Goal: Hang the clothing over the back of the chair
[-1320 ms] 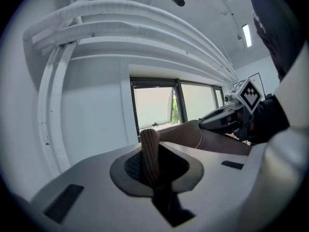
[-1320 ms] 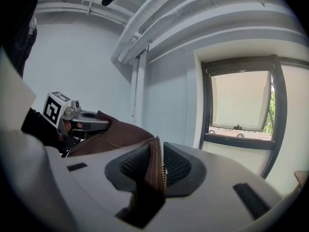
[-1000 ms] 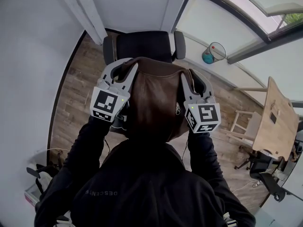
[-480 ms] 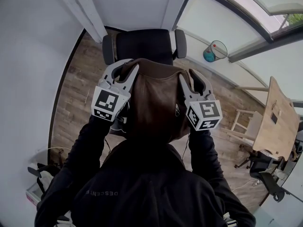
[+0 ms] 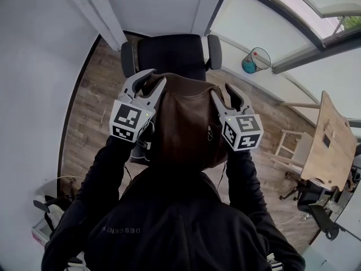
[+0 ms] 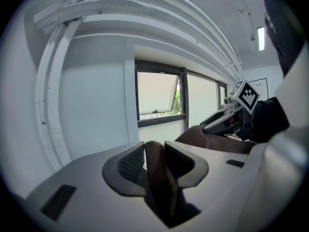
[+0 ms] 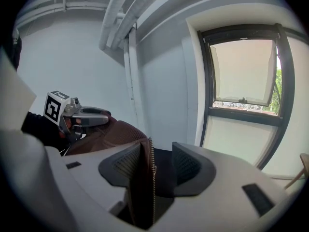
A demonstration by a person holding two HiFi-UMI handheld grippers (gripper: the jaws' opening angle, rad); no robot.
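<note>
A brown jacket (image 5: 183, 123) drapes over the back of a black office chair (image 5: 169, 52), hiding the backrest's top. My left gripper (image 5: 155, 78) is at the jacket's left shoulder and my right gripper (image 5: 221, 92) at its right shoulder. In the left gripper view the jaws (image 6: 154, 151) are opening, with a fold of brown cloth (image 6: 155, 170) standing loosely between them. In the right gripper view the jaws (image 7: 157, 158) are also opening. The zipper edge (image 7: 143, 178) leans on the left pad, and a gap shows on the other side.
A white wall and window frames rise behind the chair. A teal bin (image 5: 251, 64) stands at the back right. A wooden table (image 5: 327, 145), a white stool (image 5: 290, 145) and a dark chair (image 5: 316, 208) fill the right side. The floor is wooden.
Both grippers have sunk slightly with the jacket onto the chair back, and their jaws have spread apart around the cloth.
</note>
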